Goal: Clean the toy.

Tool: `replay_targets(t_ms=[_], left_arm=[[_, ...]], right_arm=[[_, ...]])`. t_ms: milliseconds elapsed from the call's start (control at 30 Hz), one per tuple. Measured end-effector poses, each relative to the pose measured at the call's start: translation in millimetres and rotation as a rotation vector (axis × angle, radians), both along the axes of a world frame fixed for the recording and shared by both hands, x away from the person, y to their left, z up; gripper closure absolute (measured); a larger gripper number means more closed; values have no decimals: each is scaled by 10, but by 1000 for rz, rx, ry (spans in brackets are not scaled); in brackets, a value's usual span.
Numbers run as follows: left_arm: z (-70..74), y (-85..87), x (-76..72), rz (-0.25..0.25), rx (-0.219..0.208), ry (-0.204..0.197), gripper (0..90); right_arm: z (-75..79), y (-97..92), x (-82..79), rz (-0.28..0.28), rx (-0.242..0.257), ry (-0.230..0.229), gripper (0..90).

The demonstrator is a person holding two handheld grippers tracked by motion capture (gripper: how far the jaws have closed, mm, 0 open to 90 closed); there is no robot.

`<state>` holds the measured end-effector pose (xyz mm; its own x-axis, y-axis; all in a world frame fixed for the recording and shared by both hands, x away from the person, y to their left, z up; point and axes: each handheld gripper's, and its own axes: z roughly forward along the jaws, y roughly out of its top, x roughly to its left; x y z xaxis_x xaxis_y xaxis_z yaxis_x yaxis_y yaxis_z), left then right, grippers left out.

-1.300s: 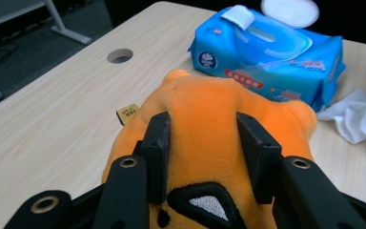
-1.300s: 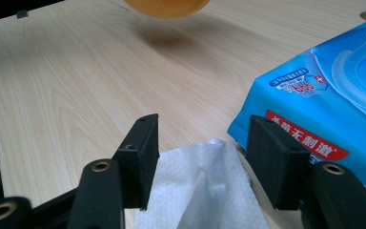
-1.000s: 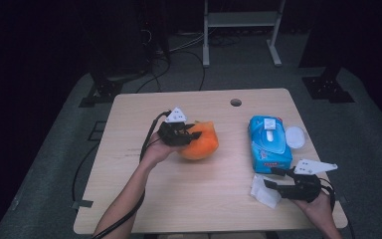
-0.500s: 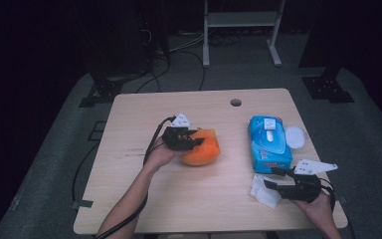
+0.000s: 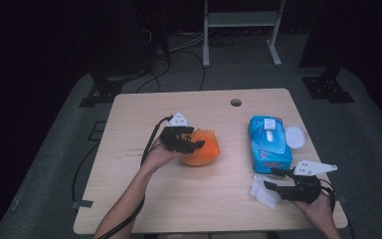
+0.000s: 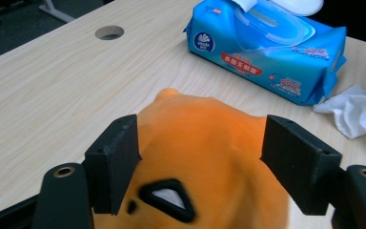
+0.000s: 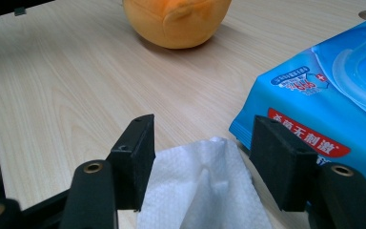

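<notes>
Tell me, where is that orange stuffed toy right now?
In the high view the orange stuffed toy sits mid-table, left of the blue wipes pack, between the left gripper's open jaws.

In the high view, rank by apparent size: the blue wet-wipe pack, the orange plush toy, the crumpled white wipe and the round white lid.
1. Blue wet-wipe pack
2. Orange plush toy, though partly hidden under the left gripper
3. Crumpled white wipe and round white lid: they look alike, so I will not rank them.
</notes>
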<state>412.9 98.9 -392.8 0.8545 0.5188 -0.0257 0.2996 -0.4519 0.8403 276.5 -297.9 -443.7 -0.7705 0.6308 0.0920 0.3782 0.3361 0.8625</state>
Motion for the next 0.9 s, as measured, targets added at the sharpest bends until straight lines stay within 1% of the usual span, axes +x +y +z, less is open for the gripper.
replay_targets(t_ms=[67, 200, 233, 300, 467, 600, 733, 900], left_arm=[[17, 19, -26, 2, -2, 0, 249], [37, 75, -88, 5, -12, -11, 241], [42, 91, -106, 5, -18, -9, 237], [49, 124, -144, 4, -16, -14, 234], [46, 221, -239, 15, -19, -13, 220], [34, 307, -330, 21, -23, -21, 216], [7, 393, -408, 30, -24, -19, 216], [-58, 494, -495, 45, -26, -7, 210]], right_arm=[[2, -7, -10, -5, 0, 5, 400], [3, -8, -11, -6, -3, -2, 398], [4, -6, -14, -5, -3, -2, 398], [4, -6, -15, -5, -3, -2, 397], [4, -10, -13, -9, -3, -2, 394], [5, -17, -13, -11, -3, -2, 392], [1, -15, -11, -11, -5, 2, 392], [-6, -8, -5, -11, -5, 4, 391]])
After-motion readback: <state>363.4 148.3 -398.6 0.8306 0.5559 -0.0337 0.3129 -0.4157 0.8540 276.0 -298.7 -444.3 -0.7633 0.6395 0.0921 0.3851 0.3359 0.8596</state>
